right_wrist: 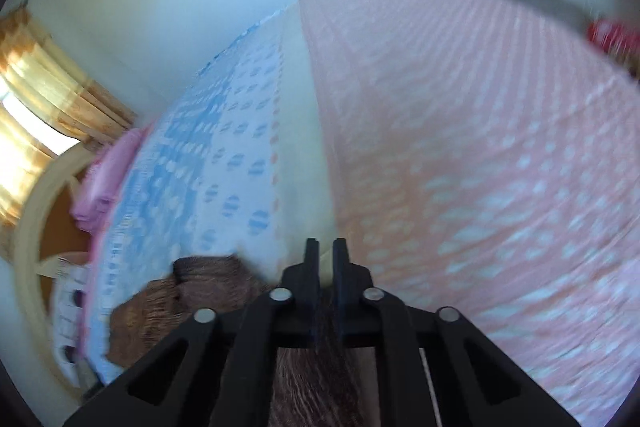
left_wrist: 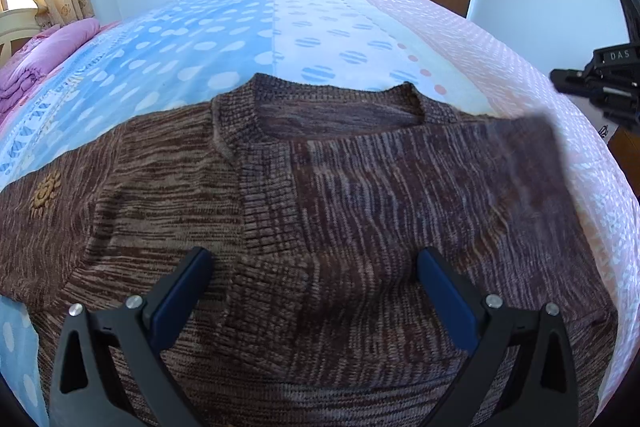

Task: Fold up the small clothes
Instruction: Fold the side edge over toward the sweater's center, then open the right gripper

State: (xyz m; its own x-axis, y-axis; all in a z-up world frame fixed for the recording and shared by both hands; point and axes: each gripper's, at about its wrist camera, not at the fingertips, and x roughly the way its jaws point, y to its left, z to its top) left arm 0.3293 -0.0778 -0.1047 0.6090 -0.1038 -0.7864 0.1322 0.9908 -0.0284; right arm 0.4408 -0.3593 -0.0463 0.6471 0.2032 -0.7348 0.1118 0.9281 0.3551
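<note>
The left gripper (left_wrist: pixel 316 267) sits nearest the lens of its own camera, jaws spread wide above the chest of a brown knit sweater (left_wrist: pixel 280 227), its blue pads (left_wrist: pixel 182 295) clear of the knit and holding nothing. The sweater lies face up on a bed (left_wrist: pixel 320 27) covered in a blue dotted and pink patterned sheet, neckline (left_wrist: pixel 320 107) toward the far wall, a sun motif (left_wrist: pixel 46 195) on the arm at the left of that view. The other sleeve is already laid across the chest, and a blurred flap of knit (left_wrist: pixel 532 155) at the far right edge appears raised off the bed. The right gripper (right_wrist: pixel 326 251), seen in its own view, has its jaws nearly together, with brown knit visible between them lower down; it is judged to be pinching the sweater's side edge, though the contact point is blurred. The step in hand appears to be folding that side panel inward over the body. To do it well, the right gripper should carry the edge across in a low arc, keep the fold line parallel to the sweater's centre, and release only once the knit lies flat. The left gripper would best press down near the fold line to stop the body shifting. Risk: the loose knit may sag and crease under the flap.
</note>
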